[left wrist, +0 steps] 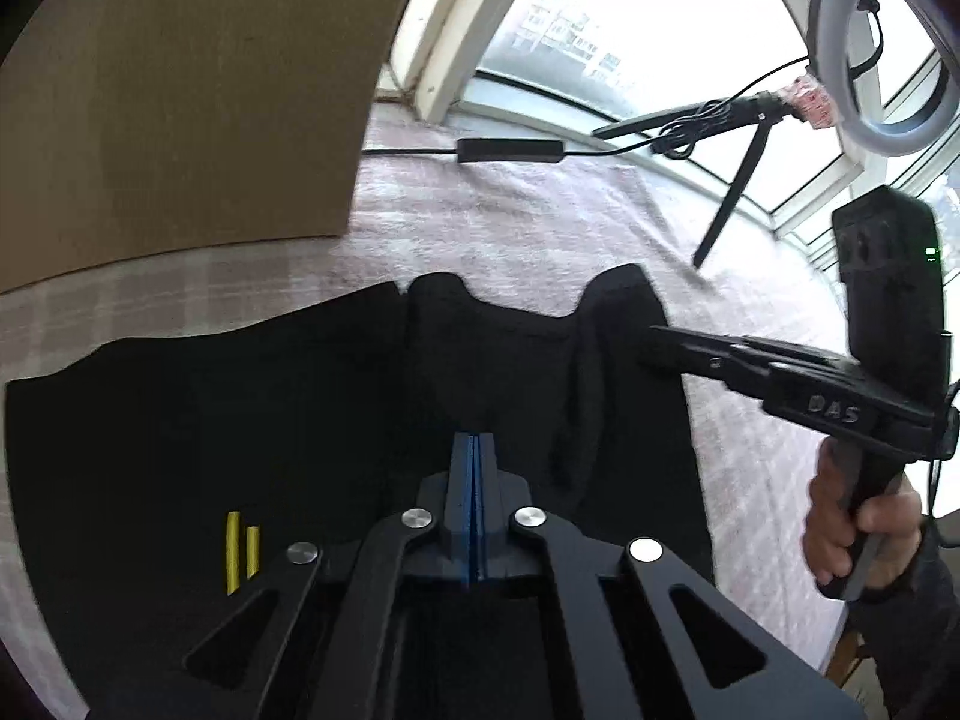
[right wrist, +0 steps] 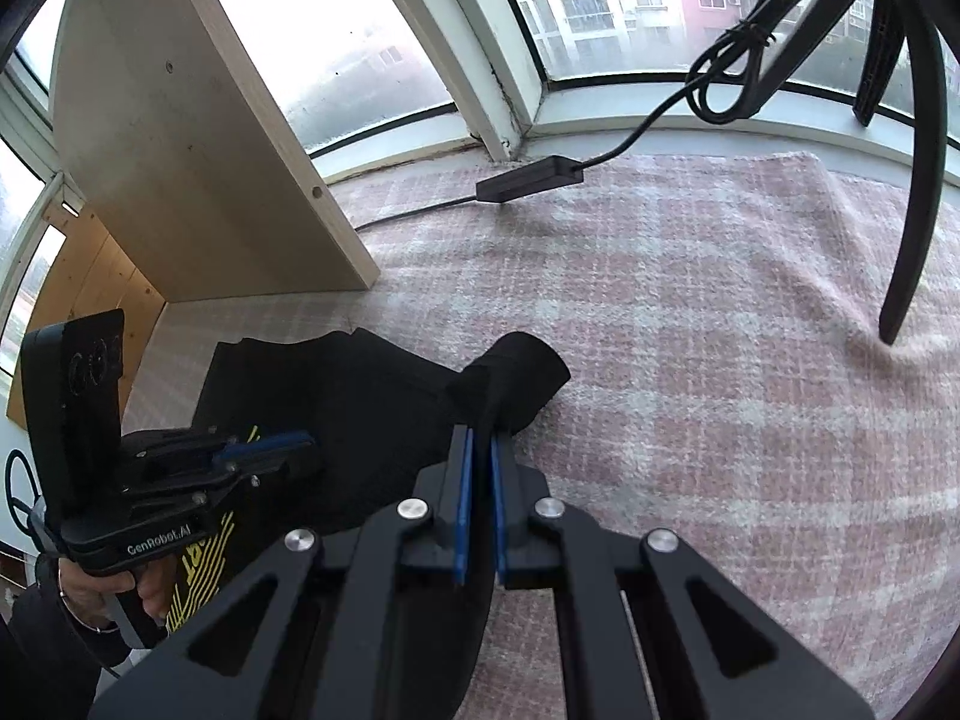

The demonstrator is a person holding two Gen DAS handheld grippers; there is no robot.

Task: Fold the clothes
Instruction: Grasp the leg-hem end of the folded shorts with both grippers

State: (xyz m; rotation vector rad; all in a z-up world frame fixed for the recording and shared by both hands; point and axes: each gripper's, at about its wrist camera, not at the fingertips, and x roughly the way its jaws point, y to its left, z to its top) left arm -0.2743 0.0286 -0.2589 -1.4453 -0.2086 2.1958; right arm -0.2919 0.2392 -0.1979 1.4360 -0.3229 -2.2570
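Note:
A black garment with yellow print (left wrist: 270, 420) lies on the pink plaid cloth (left wrist: 510, 222); it also shows in the right wrist view (right wrist: 360, 396). My left gripper (left wrist: 474, 444) is shut with its blue pads pinching the black fabric near the middle of the garment. My right gripper (right wrist: 478, 438) is shut on a fold of the garment's right edge, below a raised sleeve end (right wrist: 528, 366). The right gripper shows in the left wrist view (left wrist: 648, 342) at the garment's right side. The left gripper shows in the right wrist view (right wrist: 288, 444) over the garment.
A wooden board (right wrist: 198, 138) stands upright at the far left. A black cable box (right wrist: 528, 180) lies by the window. A tripod leg (right wrist: 918, 210) stands on the cloth at the right, with a ring light (left wrist: 870, 48) above.

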